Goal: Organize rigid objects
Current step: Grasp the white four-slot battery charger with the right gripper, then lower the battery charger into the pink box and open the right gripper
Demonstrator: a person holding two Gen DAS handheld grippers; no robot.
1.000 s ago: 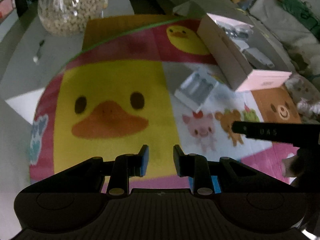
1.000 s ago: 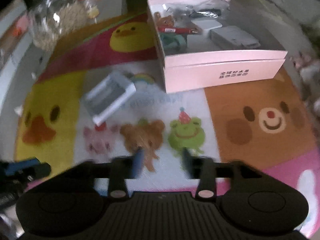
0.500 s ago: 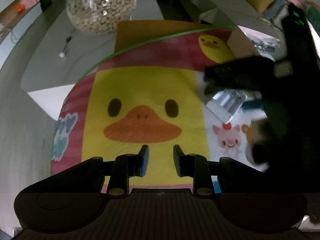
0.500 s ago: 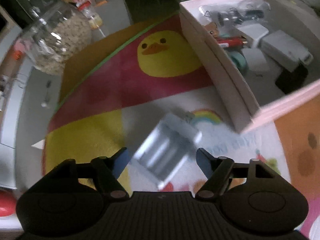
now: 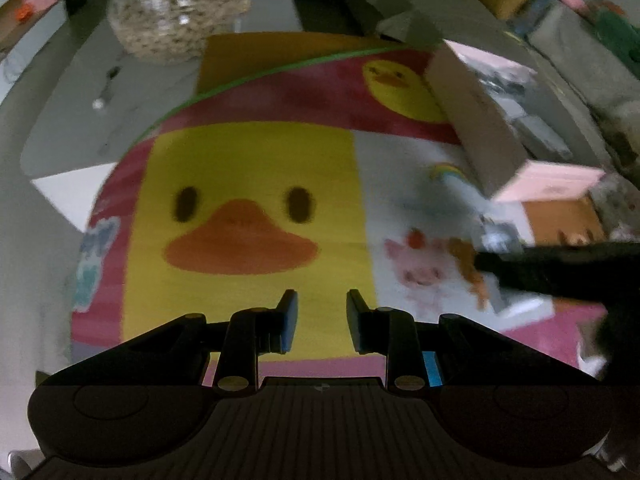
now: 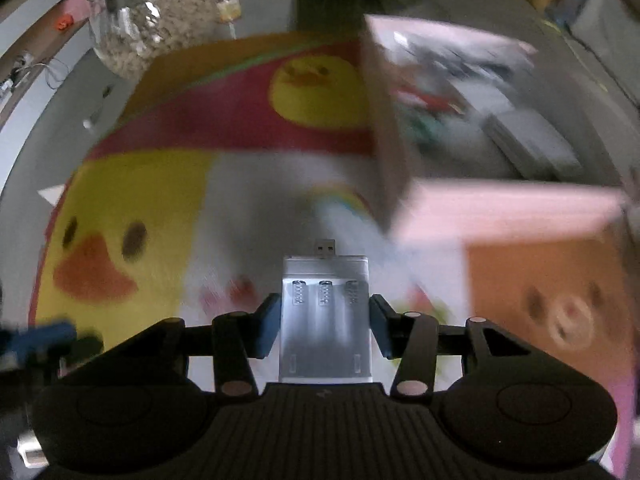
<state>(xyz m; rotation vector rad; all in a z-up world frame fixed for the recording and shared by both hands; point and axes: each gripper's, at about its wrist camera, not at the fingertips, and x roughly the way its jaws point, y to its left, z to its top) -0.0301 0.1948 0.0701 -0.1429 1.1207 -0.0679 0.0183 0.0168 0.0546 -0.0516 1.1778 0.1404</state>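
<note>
— Silver-white plastic: one battery charger point(image 6: 325, 320), three empty spring slots, a USB plug at its far end. Location?
— Between the fingers of the right gripper point(image 6: 324, 330), jaws closing, pads against both sides; seemingly lifted off the mat point(image 6: 256, 136), though blur prevents certainty.
— Destination?
— One pink box point(image 6: 508, 210), open-topped, just beyond and to the right. Several small items already inside: a red pen-like piece, white blocks, others too smeared to count.
— Progress?
— Judged late: nothing else loose on the animal-print mat in either view. Remaining: carry over the near wall, set down inside, release.
— Other claw?
— Left gripper point(image 5: 319, 312) narrowly parted, empty, hovering over the yellow duck face.
— Surroundings?
— One glass jar point(image 5: 176, 12) of pale pellets beyond the mat.
</note>
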